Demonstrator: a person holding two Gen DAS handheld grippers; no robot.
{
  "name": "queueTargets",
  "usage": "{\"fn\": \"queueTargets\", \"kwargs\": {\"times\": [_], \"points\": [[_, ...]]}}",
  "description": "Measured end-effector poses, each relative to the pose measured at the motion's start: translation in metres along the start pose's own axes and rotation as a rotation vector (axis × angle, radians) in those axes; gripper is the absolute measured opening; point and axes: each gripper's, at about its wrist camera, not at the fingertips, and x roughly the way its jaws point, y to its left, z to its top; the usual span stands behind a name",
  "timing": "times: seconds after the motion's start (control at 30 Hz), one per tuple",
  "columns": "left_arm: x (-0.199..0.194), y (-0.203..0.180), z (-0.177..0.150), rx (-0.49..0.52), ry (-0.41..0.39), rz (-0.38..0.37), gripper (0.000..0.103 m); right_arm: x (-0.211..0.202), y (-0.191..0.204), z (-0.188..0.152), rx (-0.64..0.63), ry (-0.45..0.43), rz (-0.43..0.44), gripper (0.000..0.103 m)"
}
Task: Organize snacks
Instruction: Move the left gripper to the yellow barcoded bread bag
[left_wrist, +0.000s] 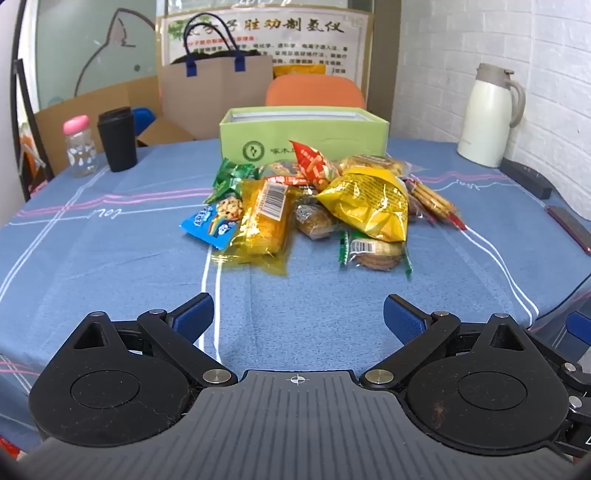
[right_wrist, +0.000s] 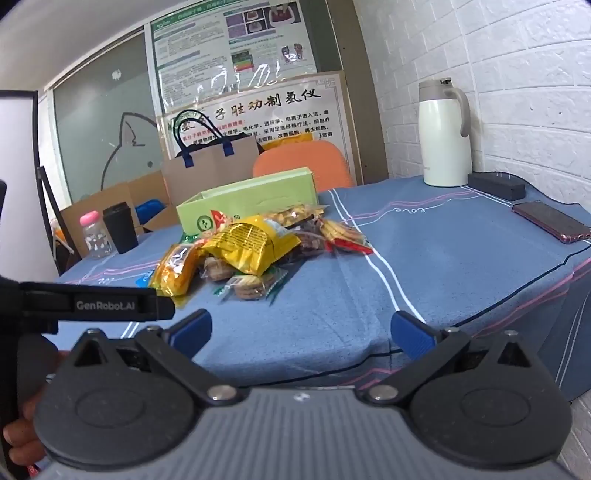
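your left gripper (left_wrist: 298, 315) hangs released above the blue cloth of the tabletop (left_wrist: 110, 258), jaws spread wide with nothing between them, near the front of the snack pile (left_wrist: 314, 206) but apart from it. take the green box (left_wrist: 303, 138) as your marker. well to its left stand a clear bottle with a pink cap (left_wrist: 78, 146) and, just beside that, a black cup (left_wrist: 117, 139). behind the box to the left is a brown paper bag with blue handles (left_wrist: 214, 88), and straight behind it an orange chair back (left_wrist: 314, 92). the snacks lie heaped right in front of the box, some touching its front wall: a blue packet (left_wrist: 212, 225) at the left edge, a long yellow pack (left_wrist: 264, 221) next to it, a crinkled yellow bag (left_wrist: 365, 203) in the middle, wrapped biscuits (left_wrist: 375, 253) in front of that, and a cracker sleeve (left_wrist: 434, 201) on the right. far right of the box stands a white thermos jug (left_wrist: 487, 114), with a phone (right_wrist: 550, 221) lying nearer the tabletop's right edge. your right gripper (right_wrist: 300, 332) is likewise released, jaws wide and empty, held off the near right side of the pile.
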Motion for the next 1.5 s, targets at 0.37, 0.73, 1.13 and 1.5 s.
{"fn": "queueTargets", "kwargs": {"times": [0.37, 0.73, 1.13, 1.5], "points": [[0.030, 0.018, 0.014, -0.025, 0.054, -0.039, 0.089, 0.014, -0.020, -0.002, 0.068, 0.031, 0.034, 0.103], [0.042, 0.071, 0.051, -0.077, 0.124, -0.047, 0.088, 0.069, 0.035, 0.023, -0.042, 0.129, 0.217, 0.103], [0.075, 0.096, 0.096, 0.045, 0.106, -0.134, 0.084, 0.161, 0.130, 0.035, -0.227, 0.241, 0.386, 0.102], [0.122, 0.085, 0.103, 0.095, 0.160, -0.278, 0.051, 0.186, 0.140, 0.037, -0.227, 0.289, 0.379, 0.089]]}}
